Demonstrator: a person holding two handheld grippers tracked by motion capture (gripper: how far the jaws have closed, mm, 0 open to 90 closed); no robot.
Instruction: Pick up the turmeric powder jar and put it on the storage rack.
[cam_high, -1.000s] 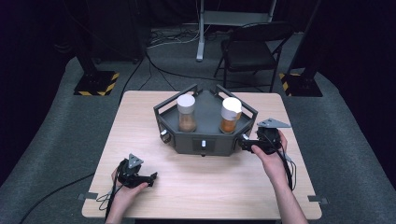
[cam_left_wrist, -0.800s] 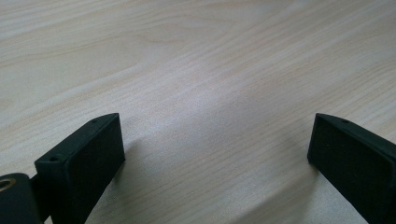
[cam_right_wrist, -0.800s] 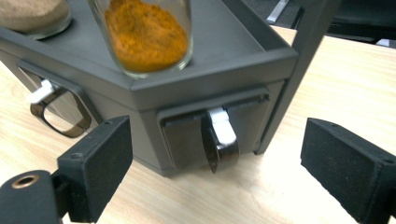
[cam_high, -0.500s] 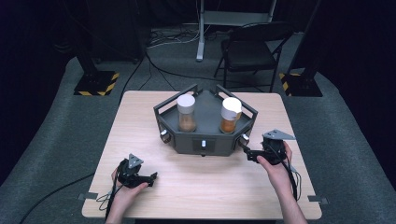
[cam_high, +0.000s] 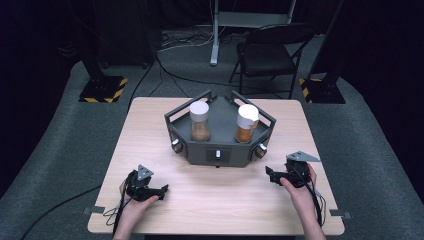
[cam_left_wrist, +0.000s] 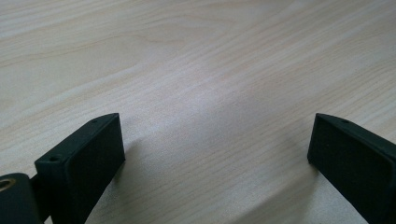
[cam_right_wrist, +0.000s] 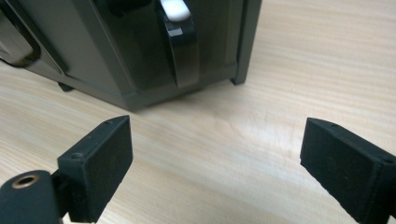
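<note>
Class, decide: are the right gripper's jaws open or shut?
Open: the right gripper shows its jaws wide apart, bare table between them.

Light wooden rectangular table (cam_high: 150, 130): a dark grey angular metal rack (cam_high: 218, 145) stands directly on it, centred towards the far edge. Surface otherwise bare wood grain.

The right hand-held gripper (cam_right_wrist: 215, 163) hangs low over the pale wooden desk (cam_right_wrist: 289, 60), jaws spread wide with nothing between them, just short of the dark grey rack (cam_right_wrist: 116, 51).
</note>
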